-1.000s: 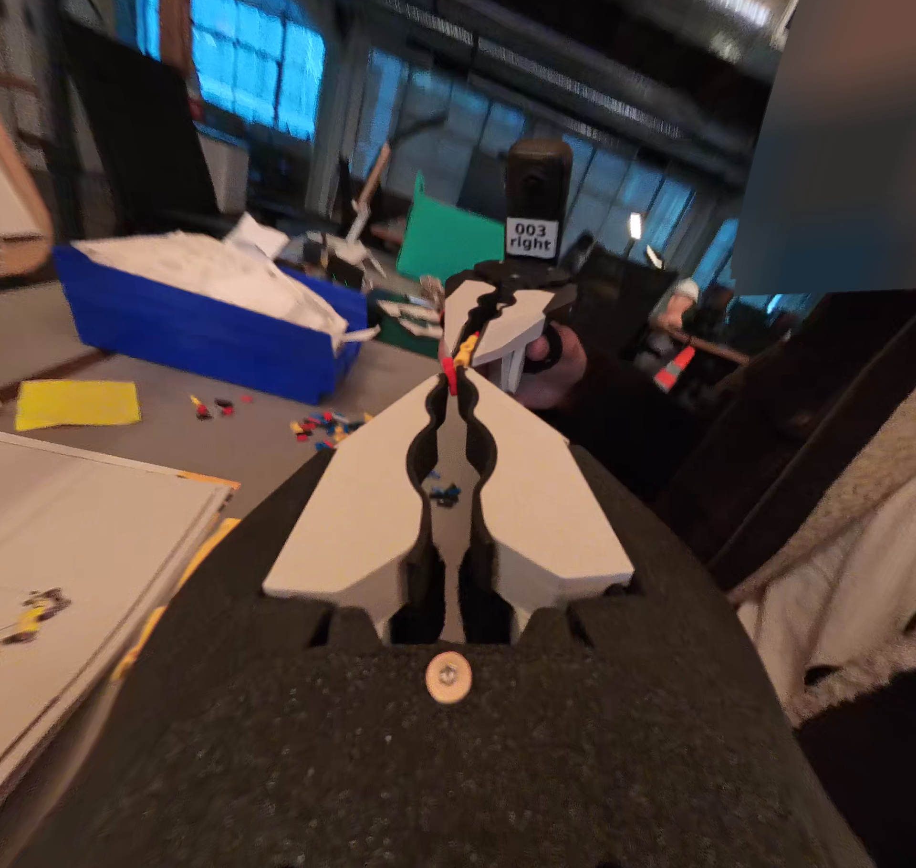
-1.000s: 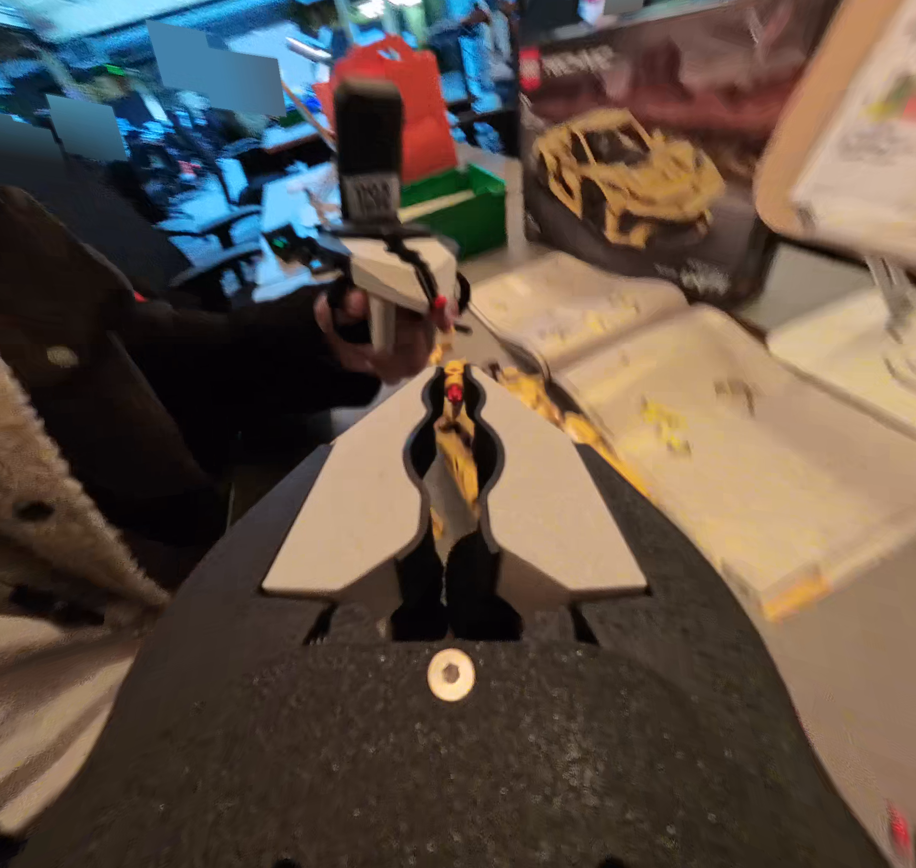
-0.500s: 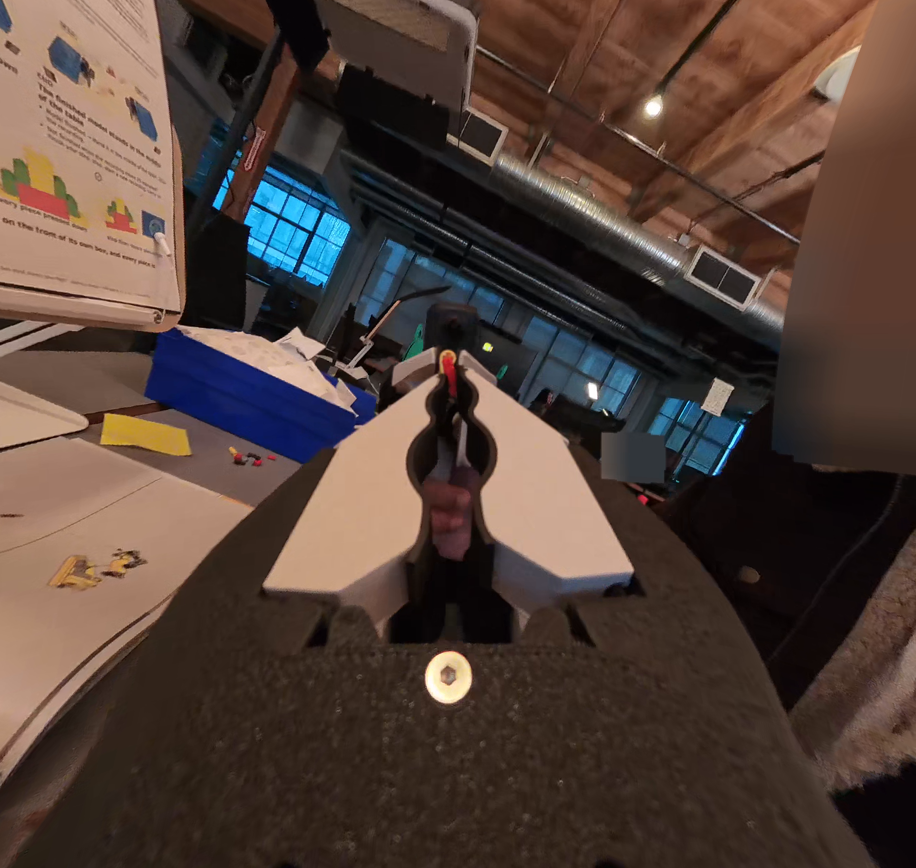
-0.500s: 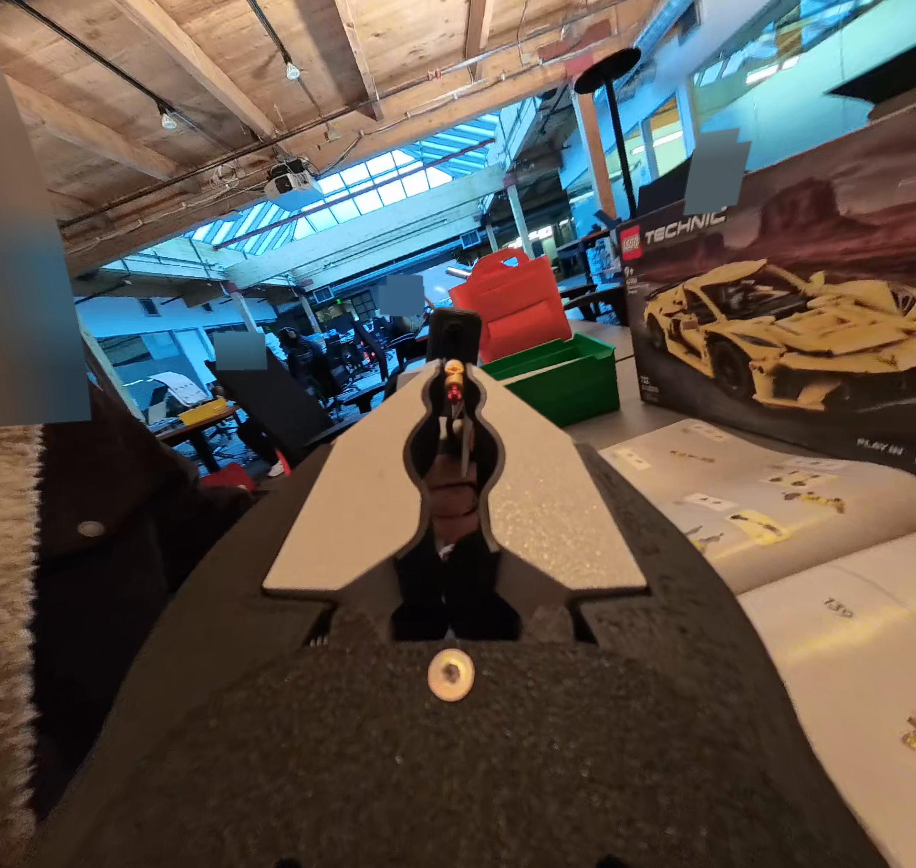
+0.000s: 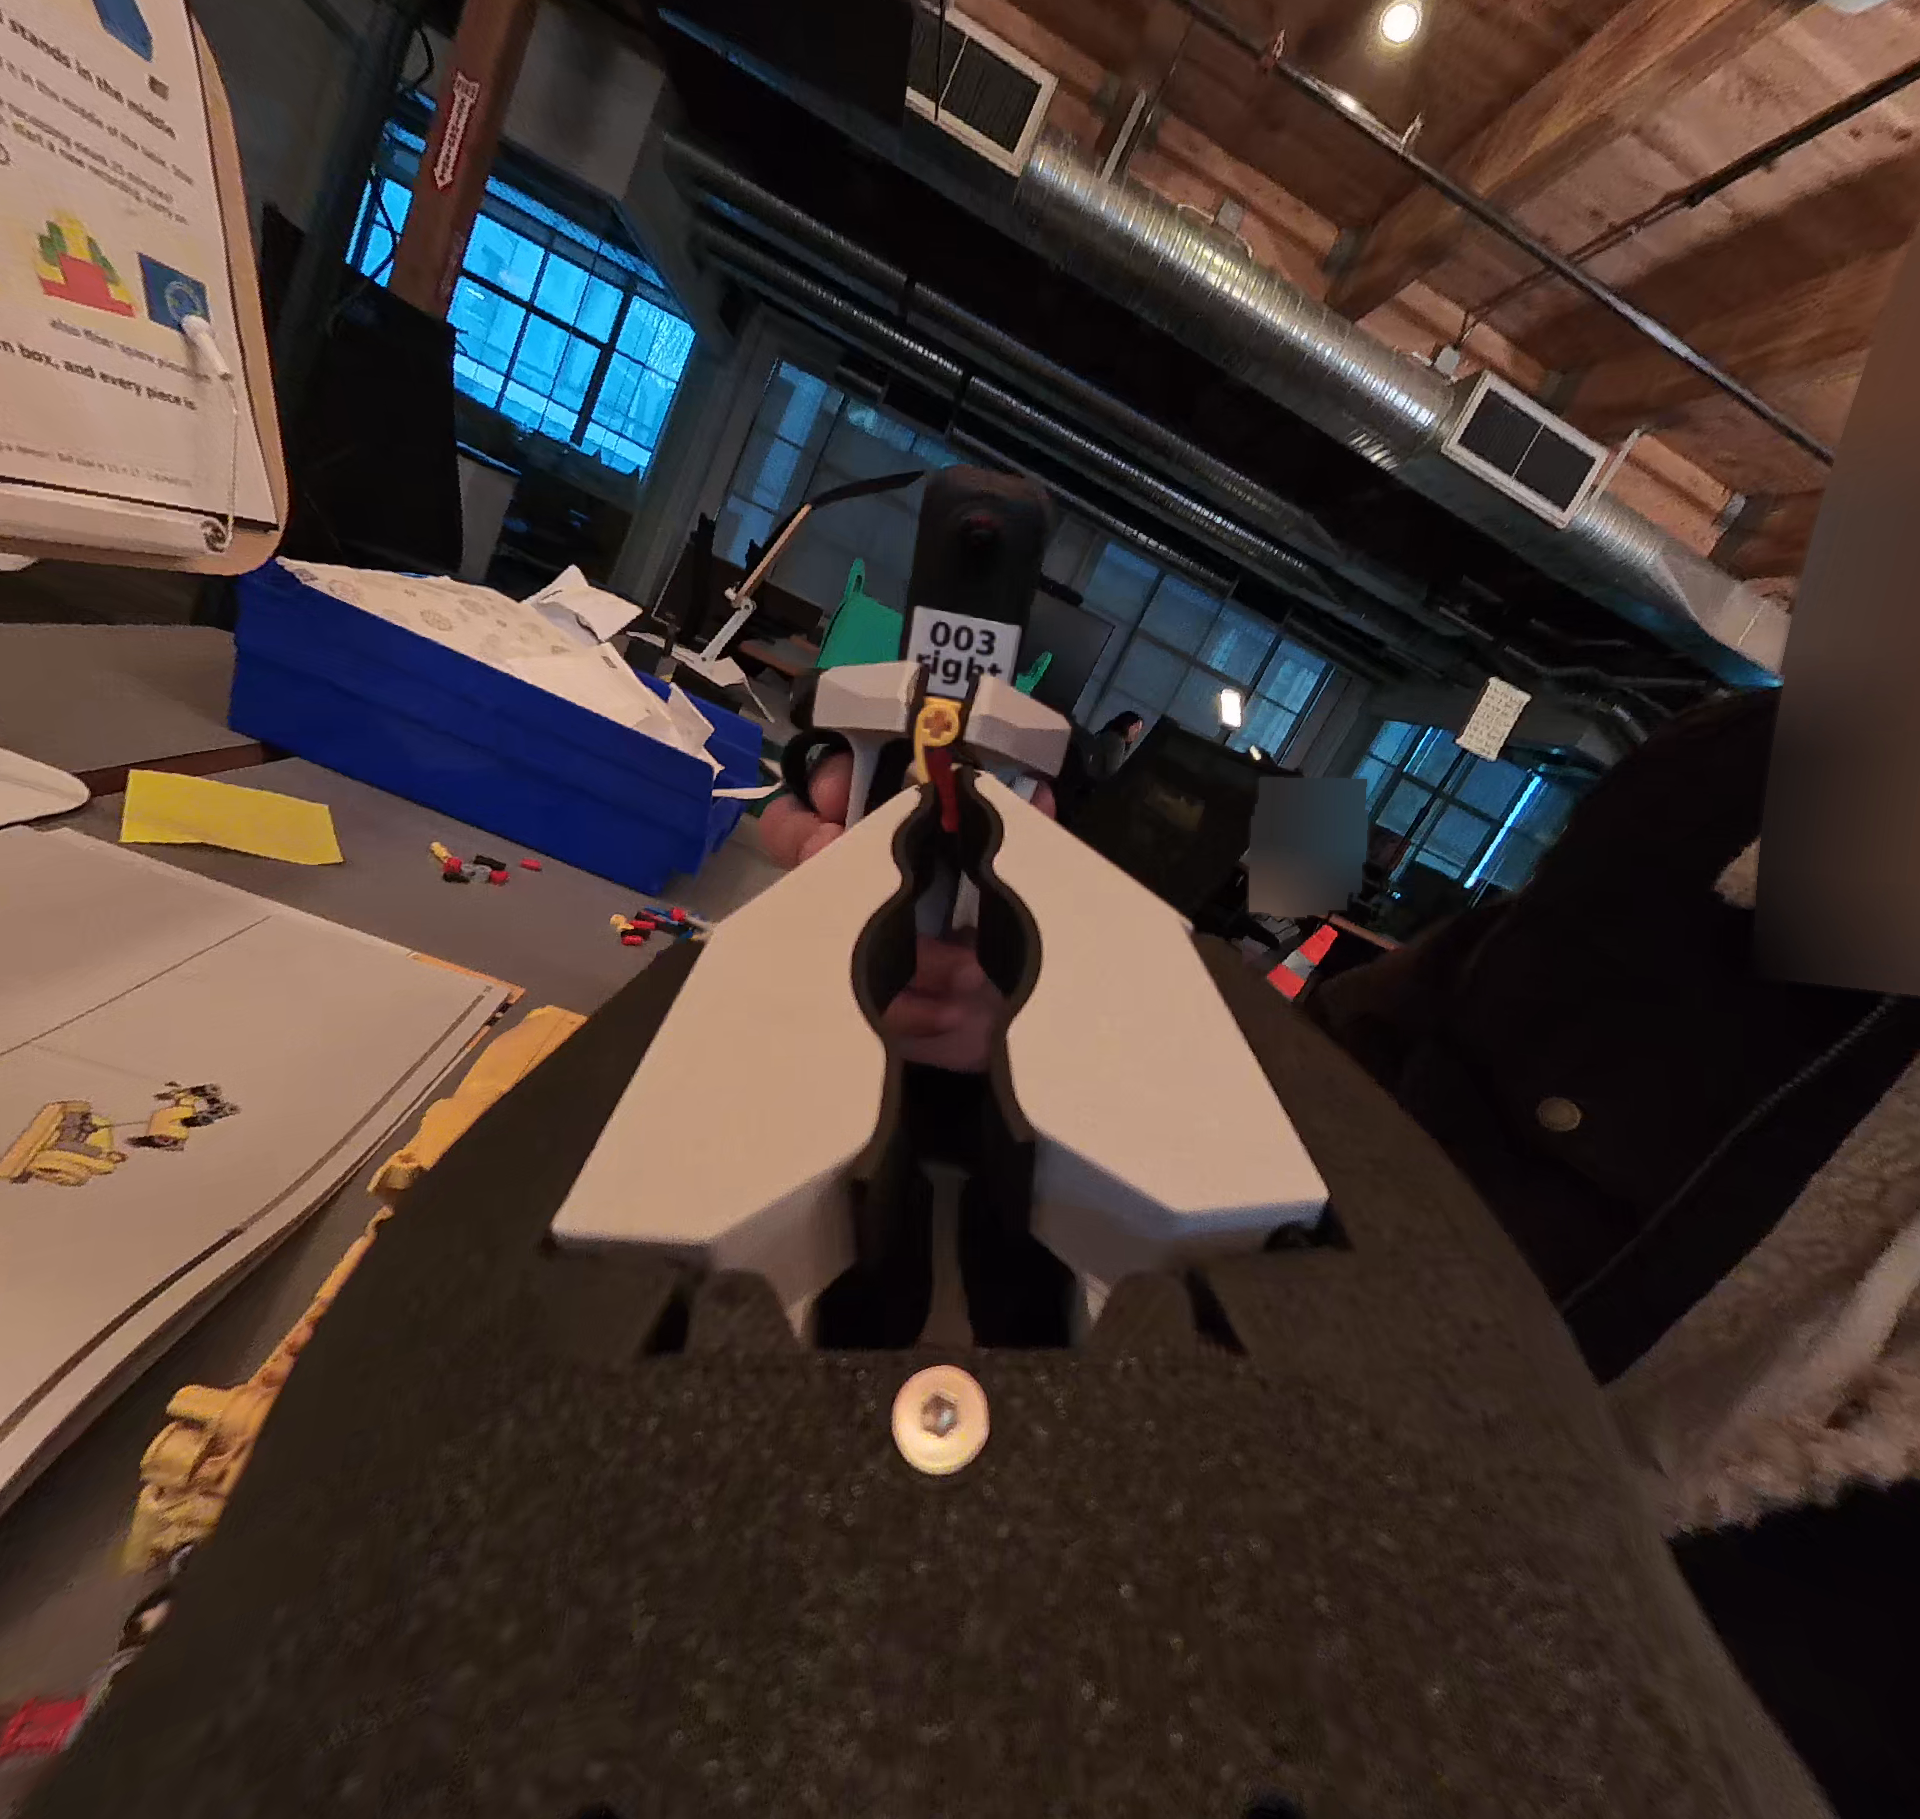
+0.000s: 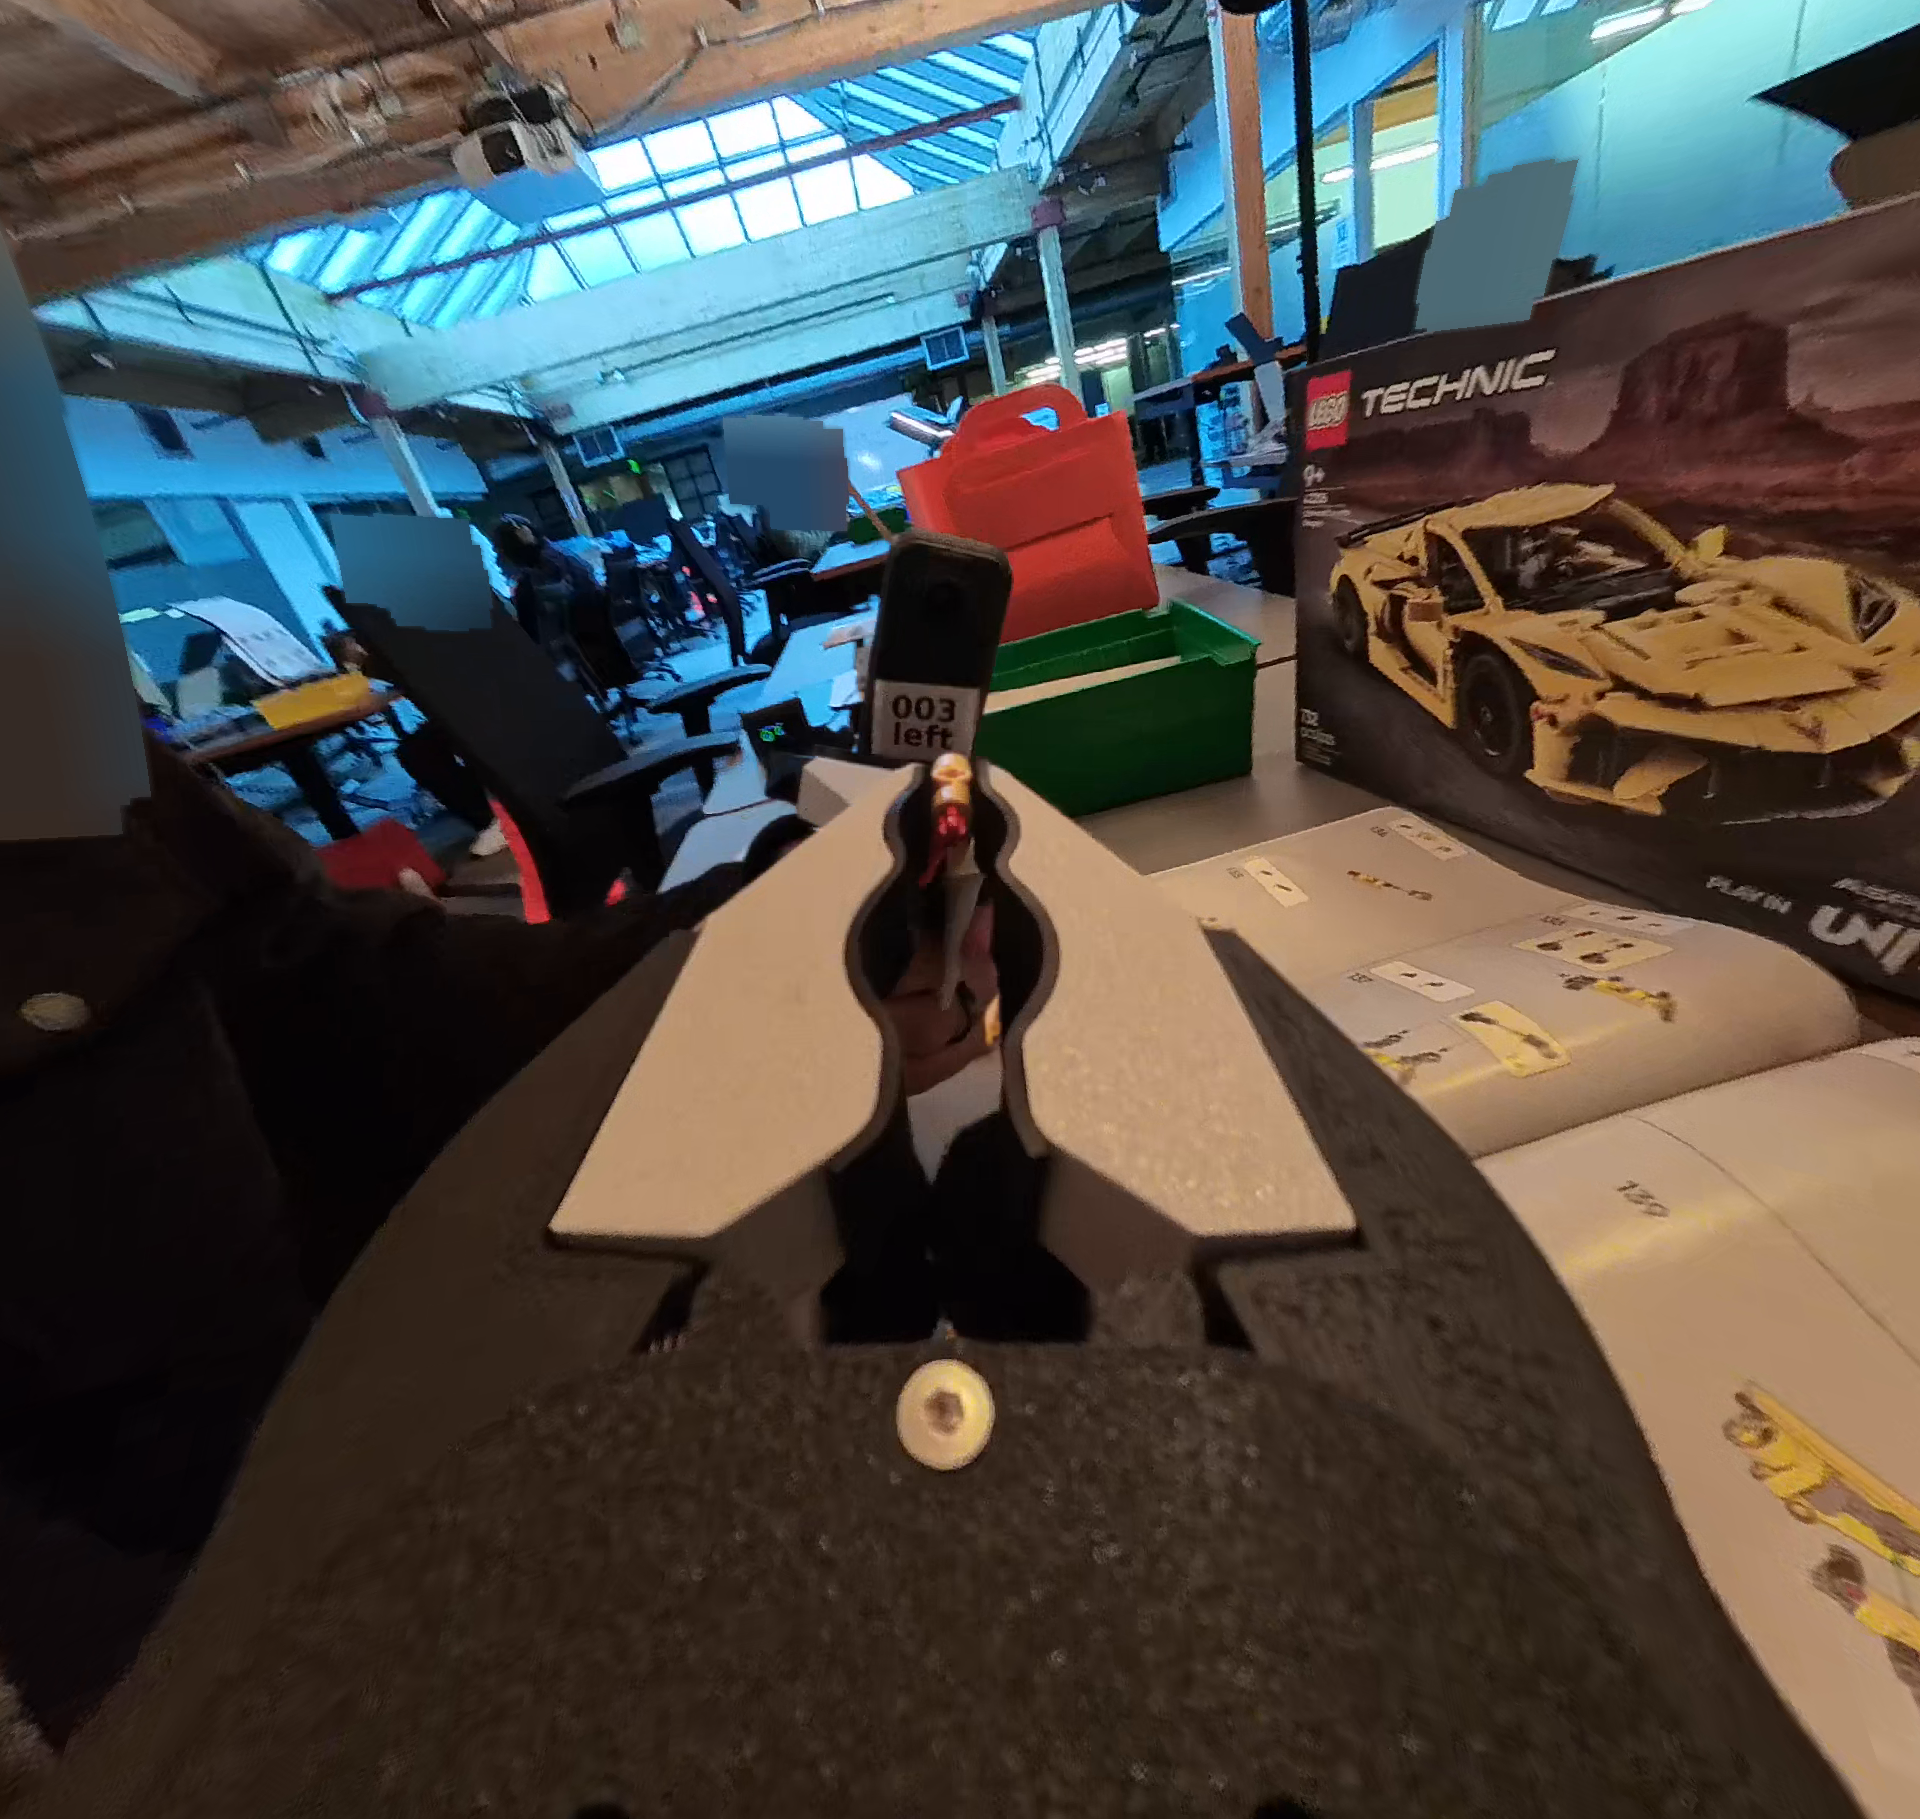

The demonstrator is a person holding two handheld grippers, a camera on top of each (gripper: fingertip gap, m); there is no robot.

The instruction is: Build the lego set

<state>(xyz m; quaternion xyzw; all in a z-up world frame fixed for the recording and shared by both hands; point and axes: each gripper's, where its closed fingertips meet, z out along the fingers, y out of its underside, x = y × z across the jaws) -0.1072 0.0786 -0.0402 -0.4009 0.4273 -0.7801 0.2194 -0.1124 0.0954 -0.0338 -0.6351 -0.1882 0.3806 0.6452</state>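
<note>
1. Both grippers are raised above the worktop [image 5: 540, 912], tip to tip. The left gripper [image 5: 948, 805] has its fingers pinched on a small red piece [image 5: 948, 801]. The right gripper [image 6: 951, 795] has its fingers pinched on a small yellow piece [image 6: 950, 774] that has a cross-shaped hole. The two pieces meet in the air between the tips.

2. Risk: each hold is only at the very tips. If the two pieces are not in line when pushed together, one could twist out and drop.

3. Risk: a dropped part could land among the loose pieces [image 5: 655, 922] scattered near the blue bin [image 5: 457, 730], or roll off the near edge and be hard to find.

4. Risk: the tips hide the joint from both cameras, so I judge that a half-seated fit could go unnoticed.

5. Writing: the set's box [image 6: 1621, 626] with a yellow car pictured stands at the far right edge and carries a logo and lettering. The open instruction booklet [image 6: 1507, 980] shows step numbers. A printed sheet [image 5: 94, 211] stands at the far left. Each gripper's camera bears a small white label. I leave all of it unquoted.
</note>
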